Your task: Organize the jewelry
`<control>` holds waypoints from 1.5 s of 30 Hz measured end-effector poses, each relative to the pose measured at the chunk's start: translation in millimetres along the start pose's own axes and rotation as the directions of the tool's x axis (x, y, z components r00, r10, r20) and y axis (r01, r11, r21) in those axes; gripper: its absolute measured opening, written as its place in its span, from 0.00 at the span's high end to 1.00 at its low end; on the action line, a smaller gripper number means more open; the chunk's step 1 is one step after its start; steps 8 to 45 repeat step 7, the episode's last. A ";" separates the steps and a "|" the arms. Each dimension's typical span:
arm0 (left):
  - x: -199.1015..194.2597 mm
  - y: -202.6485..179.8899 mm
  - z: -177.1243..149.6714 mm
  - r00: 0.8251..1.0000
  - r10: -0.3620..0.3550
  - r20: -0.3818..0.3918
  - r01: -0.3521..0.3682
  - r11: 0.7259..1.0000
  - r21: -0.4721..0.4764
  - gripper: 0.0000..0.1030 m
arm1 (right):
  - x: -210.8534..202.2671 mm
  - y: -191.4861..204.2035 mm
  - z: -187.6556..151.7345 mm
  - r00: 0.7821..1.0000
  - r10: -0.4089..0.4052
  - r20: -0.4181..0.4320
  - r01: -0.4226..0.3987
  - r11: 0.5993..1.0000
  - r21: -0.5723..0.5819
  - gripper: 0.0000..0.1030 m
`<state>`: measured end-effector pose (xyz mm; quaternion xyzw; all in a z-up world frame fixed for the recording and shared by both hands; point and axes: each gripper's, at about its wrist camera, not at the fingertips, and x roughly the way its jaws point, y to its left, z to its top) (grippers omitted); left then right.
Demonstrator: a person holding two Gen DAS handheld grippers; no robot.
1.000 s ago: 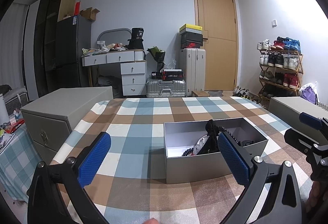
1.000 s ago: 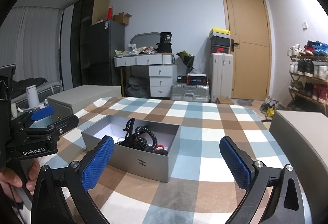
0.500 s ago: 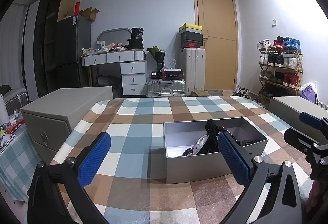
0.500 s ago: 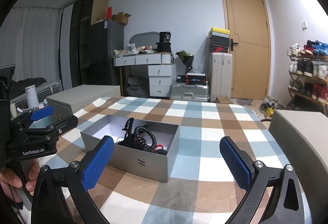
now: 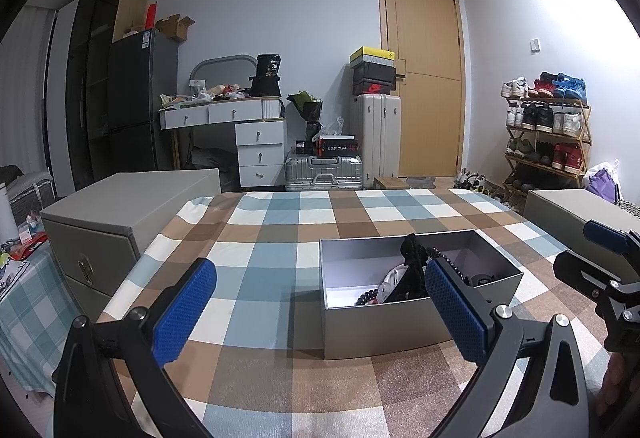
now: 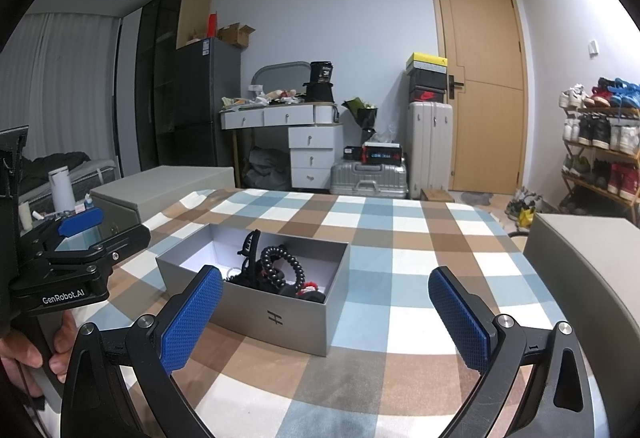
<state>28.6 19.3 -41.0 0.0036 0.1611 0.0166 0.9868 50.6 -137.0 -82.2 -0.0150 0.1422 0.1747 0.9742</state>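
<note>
Your jewelry, a tangle of black beaded strands [image 6: 276, 266] with a black claw clip [image 6: 249, 244] standing up in it, lies in the one open grey cardboard box [image 6: 276, 314] on the checked-cloth table [image 6: 400, 238]. That fits a heap awaiting sorting or one already gathered; the pieces overlap too much to count. Your left gripper [image 5: 320, 312] and right gripper [image 6: 326, 312] hover with fingers spread wide, grasping nothing.

- Bare checkered tabletop [image 5: 272, 266] lies open left of the grey box [image 5: 384, 330].
- Grey cases [image 5: 120, 209] flank both tabletop edges.
</note>
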 end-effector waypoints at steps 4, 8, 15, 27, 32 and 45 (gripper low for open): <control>0.4 -0.9 0.5 1.000 -0.006 -0.002 0.007 1.000 0.004 0.01 | -0.1 0.1 0.0 1.000 0.000 0.001 0.000 1.000 -0.001 0.00; 0.9 -1.5 0.8 1.000 -0.012 -0.005 0.012 1.000 0.007 0.01 | -0.1 -0.3 0.3 1.000 -0.001 0.002 0.001 1.000 -0.003 0.00; 0.9 -1.5 0.8 1.000 -0.012 -0.005 0.012 1.000 0.007 0.01 | -0.1 -0.3 0.3 1.000 -0.001 0.002 0.001 1.000 -0.003 0.00; 0.9 -1.5 0.8 1.000 -0.012 -0.005 0.012 1.000 0.007 0.01 | -0.1 -0.3 0.3 1.000 -0.001 0.002 0.001 1.000 -0.003 0.00; 0.9 -1.5 0.8 1.000 -0.012 -0.005 0.012 1.000 0.007 0.01 | -0.1 -0.3 0.3 1.000 -0.001 0.002 0.001 1.000 -0.003 0.00; 0.9 -1.5 0.8 1.000 -0.012 -0.005 0.012 1.000 0.007 0.01 | -0.1 -0.3 0.3 1.000 -0.001 0.002 0.001 1.000 -0.003 0.00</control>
